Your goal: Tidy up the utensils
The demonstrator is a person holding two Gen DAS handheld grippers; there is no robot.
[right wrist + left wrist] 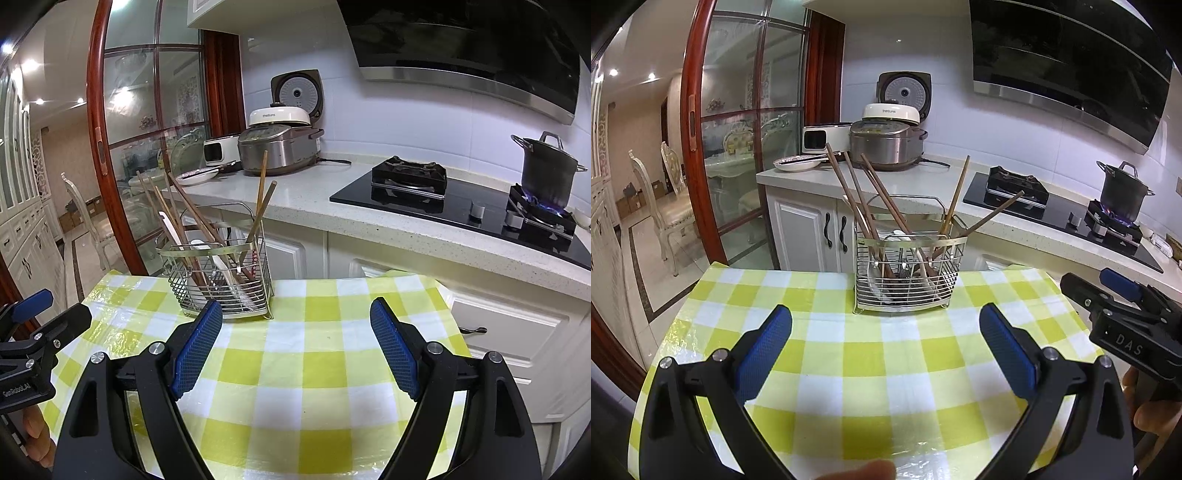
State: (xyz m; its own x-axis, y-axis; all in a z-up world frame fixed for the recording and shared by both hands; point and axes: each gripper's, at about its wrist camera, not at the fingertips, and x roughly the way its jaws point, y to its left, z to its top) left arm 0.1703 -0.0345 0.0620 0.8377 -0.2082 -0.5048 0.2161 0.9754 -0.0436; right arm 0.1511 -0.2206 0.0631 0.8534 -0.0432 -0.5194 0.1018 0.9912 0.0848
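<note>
A metal wire utensil holder (905,273) stands at the far edge of the green-checked table (871,369); it also shows in the right wrist view (221,284). It holds several wooden chopsticks (849,188) and white spoons (901,236), all leaning. My left gripper (886,347) is open and empty, a short way in front of the holder. My right gripper (295,343) is open and empty, to the right of the holder; it also shows in the left wrist view (1108,295). The left gripper shows at the left edge of the right wrist view (33,321).
Behind the table runs a kitchen counter (369,214) with a rice cooker (277,147), a plate (798,162) and a black hob (461,206). A pot (550,166) sits over a lit flame. White cabinets (809,229) stand below. A glass sliding door (738,129) is at left.
</note>
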